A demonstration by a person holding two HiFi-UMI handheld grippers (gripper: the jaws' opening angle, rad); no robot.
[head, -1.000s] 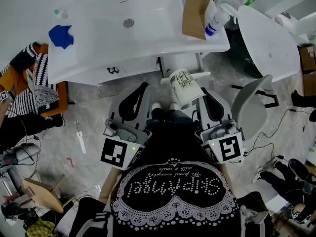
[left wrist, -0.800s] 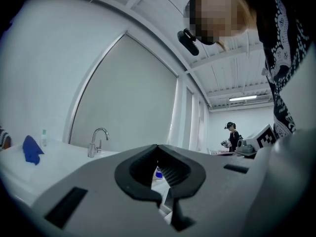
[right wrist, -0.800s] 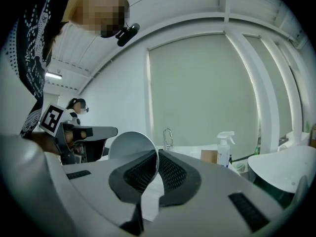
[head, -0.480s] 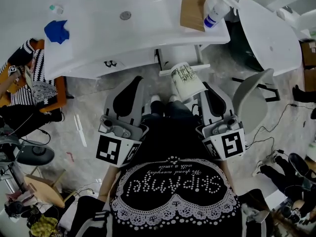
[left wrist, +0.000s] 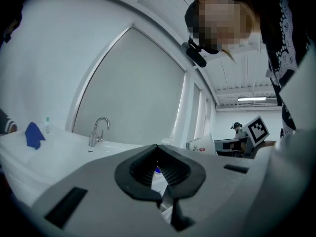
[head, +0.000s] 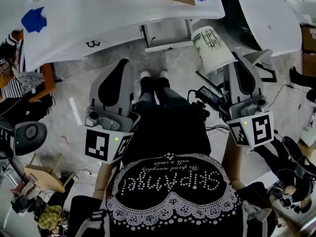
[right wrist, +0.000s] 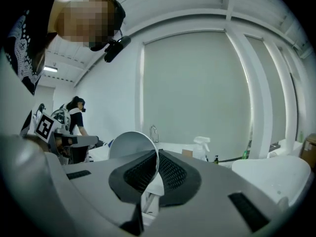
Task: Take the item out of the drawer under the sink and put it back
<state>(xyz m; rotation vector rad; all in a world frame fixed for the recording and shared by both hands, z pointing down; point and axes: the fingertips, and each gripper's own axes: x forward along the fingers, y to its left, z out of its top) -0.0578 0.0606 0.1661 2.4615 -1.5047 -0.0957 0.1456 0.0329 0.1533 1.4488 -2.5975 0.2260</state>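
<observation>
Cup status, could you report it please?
Right gripper shut on cup rim, cup outside drawer. Left gripper shut, empty. Drawer open, path back looks clear.

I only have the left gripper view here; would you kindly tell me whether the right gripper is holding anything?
Observer: Yes, the right gripper is shut on the rim of a white cup with dark print.
Operator: Thank you; is the drawer under the sink open?
Observer: Yes, the head view shows the white drawer pulled out beneath the sink counter.
</observation>
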